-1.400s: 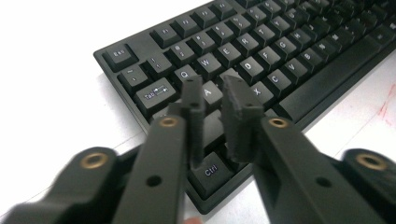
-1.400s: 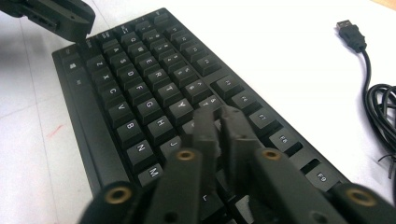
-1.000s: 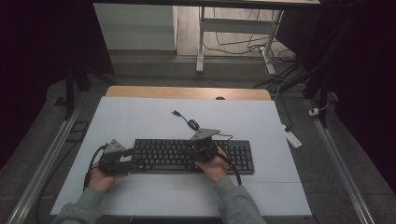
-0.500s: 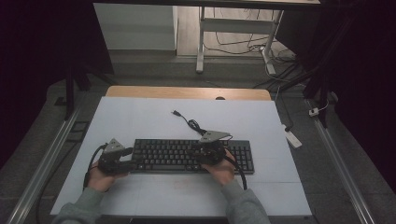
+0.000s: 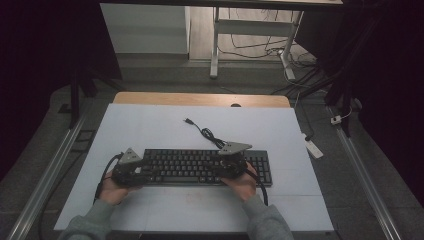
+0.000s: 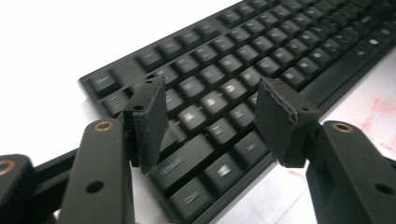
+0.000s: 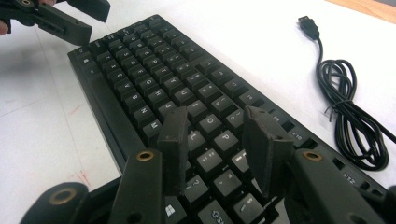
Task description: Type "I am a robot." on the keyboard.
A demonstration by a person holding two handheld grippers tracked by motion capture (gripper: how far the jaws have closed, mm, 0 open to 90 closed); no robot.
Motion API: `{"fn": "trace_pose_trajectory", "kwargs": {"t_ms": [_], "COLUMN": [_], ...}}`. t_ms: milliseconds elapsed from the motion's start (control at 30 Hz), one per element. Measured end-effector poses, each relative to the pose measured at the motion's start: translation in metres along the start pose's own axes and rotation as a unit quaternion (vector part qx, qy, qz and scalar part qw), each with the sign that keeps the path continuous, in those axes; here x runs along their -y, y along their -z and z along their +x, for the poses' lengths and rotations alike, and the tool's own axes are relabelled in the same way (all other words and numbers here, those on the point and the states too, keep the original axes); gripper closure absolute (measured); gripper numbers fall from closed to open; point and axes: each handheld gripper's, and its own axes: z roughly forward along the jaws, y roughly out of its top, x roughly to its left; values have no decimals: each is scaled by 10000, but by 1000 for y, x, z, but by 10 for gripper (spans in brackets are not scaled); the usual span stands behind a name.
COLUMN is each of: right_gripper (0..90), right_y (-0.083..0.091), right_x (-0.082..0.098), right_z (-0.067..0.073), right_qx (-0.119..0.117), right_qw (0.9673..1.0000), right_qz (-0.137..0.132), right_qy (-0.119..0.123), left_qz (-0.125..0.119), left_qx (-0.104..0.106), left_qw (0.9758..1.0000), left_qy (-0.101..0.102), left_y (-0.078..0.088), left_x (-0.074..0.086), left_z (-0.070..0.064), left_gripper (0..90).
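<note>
A black keyboard (image 5: 200, 167) lies across the white table top, its coiled USB cable (image 5: 207, 132) trailing behind it. My left gripper (image 5: 150, 172) hovers over the keyboard's left end, pointing right. In the left gripper view its jaws (image 6: 212, 112) stand open above the keys (image 6: 219, 51) with nothing between them. My right gripper (image 5: 212, 167) is over the right-hand letter keys and points left. Its jaws (image 7: 219, 140) have just been opening and hang above the keys (image 7: 154, 70) without gripping anything. The left gripper (image 7: 70, 21) shows at the far end.
The cable coil (image 7: 350, 116) and its plug (image 7: 308, 23) lie behind the keyboard on the white table (image 5: 150, 125). A wooden strip (image 5: 200, 99) edges the far side. A white block (image 5: 312, 147) lies on the floor to the right.
My right hand and gripper have slid slightly to the right along the keyboard. The left hand has stayed in place.
</note>
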Motion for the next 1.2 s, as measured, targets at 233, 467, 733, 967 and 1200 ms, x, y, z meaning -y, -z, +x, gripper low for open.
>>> {"fn": "trace_pose_trajectory", "kwargs": {"t_ms": [233, 467, 733, 967, 1200], "right_gripper": [596, 582, 564, 549, 542], "right_y": [6, 11, 16, 18, 19], "right_x": [4, 9, 12, 13, 14], "right_z": [-2, -3, -4, -4, -5], "right_qx": [24, 51, 89, 130, 139], "right_qw": [10000, 9999, 9998, 9998, 9998], "right_qz": [-12, -25, -112, -115, -127], "right_qy": [-49, -88, -129, -97, -95], "left_qz": [75, 172, 307, 408, 533], "left_qx": [267, 484, 606, 713, 805], "left_qw": [9991, 9971, 9953, 9941, 9921], "left_qy": [-310, -560, -684, -711, -805], "left_y": [-11, -21, -29, -32, -37], "left_x": [-9, -15, -18, -19, -19], "left_z": [-15, -28, -35, -38, -43], "left_gripper": [489, 637, 810, 889, 890]}}
